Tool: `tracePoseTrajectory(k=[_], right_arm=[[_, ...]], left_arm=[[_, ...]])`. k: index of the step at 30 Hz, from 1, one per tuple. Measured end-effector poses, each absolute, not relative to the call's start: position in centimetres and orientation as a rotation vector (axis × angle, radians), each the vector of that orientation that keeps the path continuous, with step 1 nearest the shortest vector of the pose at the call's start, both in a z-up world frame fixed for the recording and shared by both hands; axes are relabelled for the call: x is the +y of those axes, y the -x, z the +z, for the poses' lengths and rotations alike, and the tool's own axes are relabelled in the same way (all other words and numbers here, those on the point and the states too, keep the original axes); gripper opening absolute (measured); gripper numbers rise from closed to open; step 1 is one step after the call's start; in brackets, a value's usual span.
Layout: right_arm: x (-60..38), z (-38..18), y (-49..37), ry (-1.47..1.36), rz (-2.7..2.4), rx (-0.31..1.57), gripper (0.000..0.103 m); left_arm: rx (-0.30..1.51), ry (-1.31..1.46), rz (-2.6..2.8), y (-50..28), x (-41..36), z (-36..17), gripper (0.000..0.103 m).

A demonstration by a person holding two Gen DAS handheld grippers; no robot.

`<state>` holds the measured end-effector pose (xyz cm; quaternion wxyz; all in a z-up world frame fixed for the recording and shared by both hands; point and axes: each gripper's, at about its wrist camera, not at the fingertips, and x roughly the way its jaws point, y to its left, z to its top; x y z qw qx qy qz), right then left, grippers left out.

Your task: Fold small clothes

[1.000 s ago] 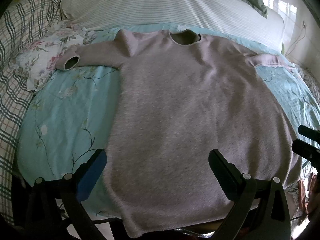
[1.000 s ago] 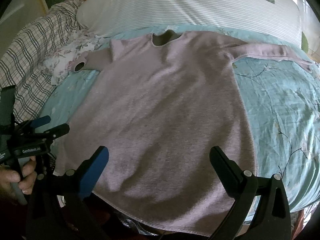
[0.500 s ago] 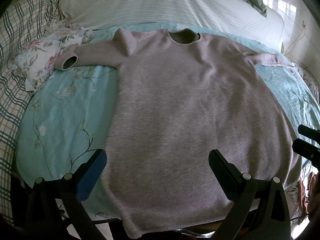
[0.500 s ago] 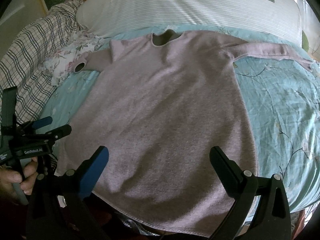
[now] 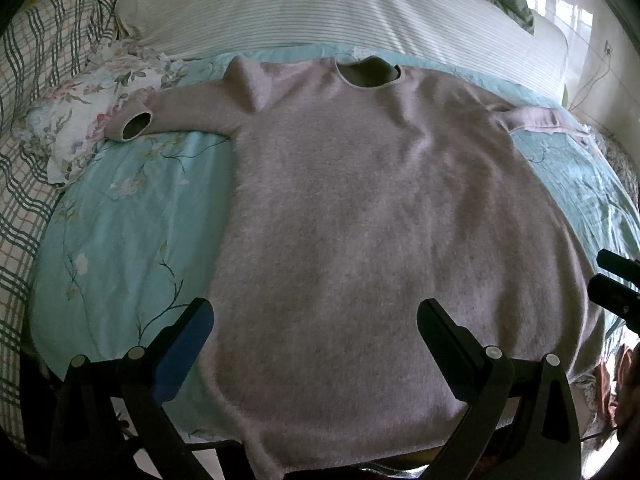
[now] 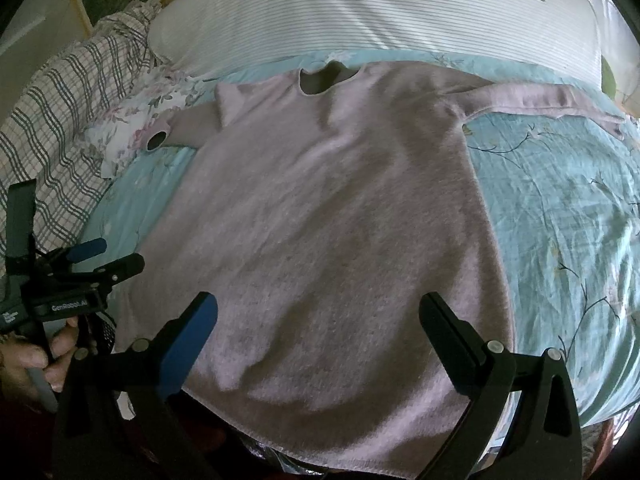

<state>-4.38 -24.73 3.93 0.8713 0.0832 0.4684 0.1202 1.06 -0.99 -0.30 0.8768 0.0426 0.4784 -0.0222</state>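
Two grippers hung above the near edge of the bed, both with fingers spread wide and nothing between them. The left gripper [image 5: 314, 322] stood over the lower left part of the sweater [image 5: 380, 220], its blue-padded finger over the garment's left side edge and the teal floral sheet [image 5: 120, 232]. The right gripper [image 6: 318, 316] stood over the hem [image 6: 320, 452] nearer the garment's right side. In the right wrist view the left gripper [image 6: 106, 256] showed at the far left, held in a hand [image 6: 36, 356], just off the sweater's left edge.

The pinkish-grey sweater lay flat and face up in the middle of the sheet, neckline [image 5: 368, 72] away from the grippers, hem hanging at the near edge of the mattress. Its left sleeve [image 5: 176, 114] reached out sideways, cuff open, ending against a floral cloth [image 5: 80, 120]. Its right sleeve [image 6: 540, 100] stretched straight out toward the far right edge of the bed.

Bare sheet lay open on both sides of the body, wider on the right in the right wrist view. A striped pillow [image 6: 380, 12] ran along the head of the bed beyond the neckline, and a plaid blanket [image 6: 60, 120] bordered the left side.
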Motion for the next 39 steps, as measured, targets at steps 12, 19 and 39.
tracePoseTrajectory(k=[12, 19, 39], right_arm=[[-27.6, 3.4, 2.0, -0.211, 0.184, 0.961, 0.097], [-37.2, 3.2, -1.8, -0.451, 0.050, 0.911, 0.083], [-70.3, 2.7, -18.6, -0.726, -0.484, 0.667, 0.061]], left_arm=[[1.006, -0.130, -0.027, -3.8, -1.2, -1.4, 0.102], [1.035, -0.111, 0.004, -6.8, -0.2, -2.4, 0.102], [1.107, -0.147, 0.009, -14.5, -3.7, -6.1, 0.102]])
